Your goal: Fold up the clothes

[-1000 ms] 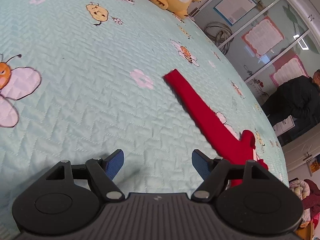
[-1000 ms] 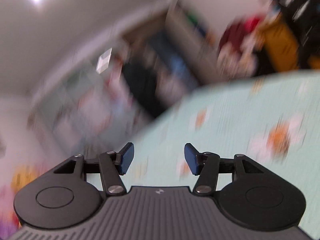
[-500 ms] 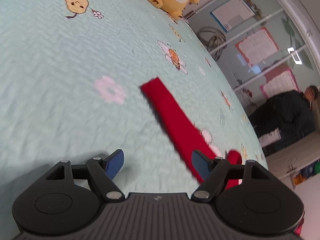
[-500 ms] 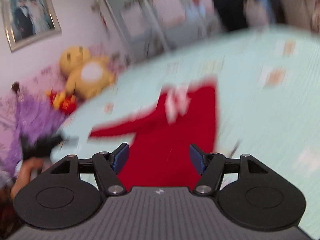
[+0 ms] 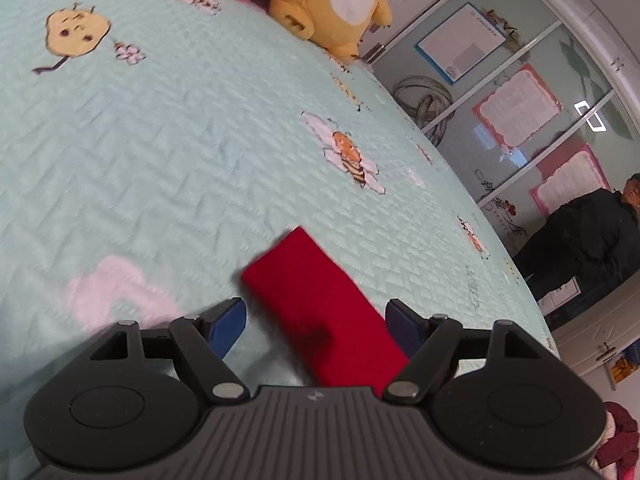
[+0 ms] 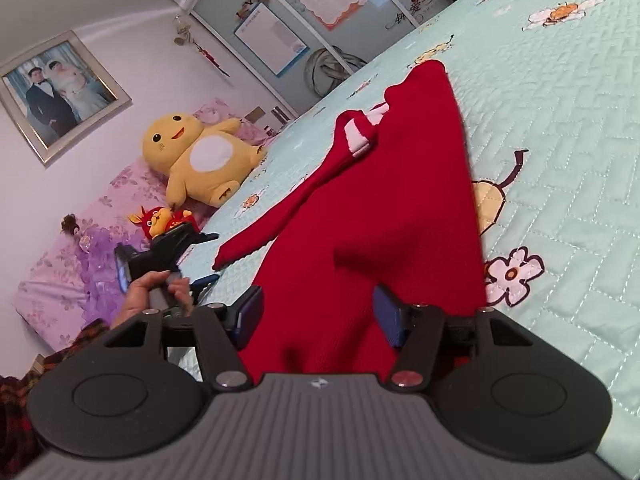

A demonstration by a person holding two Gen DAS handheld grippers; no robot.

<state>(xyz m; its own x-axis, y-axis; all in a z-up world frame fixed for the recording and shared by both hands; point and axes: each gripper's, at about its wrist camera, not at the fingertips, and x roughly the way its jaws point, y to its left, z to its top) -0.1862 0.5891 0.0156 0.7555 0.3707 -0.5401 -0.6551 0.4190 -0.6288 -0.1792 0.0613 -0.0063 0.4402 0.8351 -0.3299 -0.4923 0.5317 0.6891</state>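
Step in hand: reaching for the first grab on the red sweater, which lies flat on the mint quilted bedspread.

My left gripper stands wide open, nothing held. The sleeve cuff lies straight ahead between my jaws, its end just past the blue fingertips; cloth runs back under the right jaw. Pads don't press on it.

My right gripper is about half open; its jaws have just been closing a bit. The sweater's body fills the gap between them and spreads ahead, collar far forward, the other sleeve trailing off ahead-left toward my left hand. Fabric sits between the pads, but I see gaps either side, so not clamped yet, I judge.

Next move, my guess: left needs to drop onto the cuff and pinch; right needs to close on the hem edge, then both lift to fold the sleeve inward. The soft knit may bunch.

Yellow plush toy far ahead, clear of the work.
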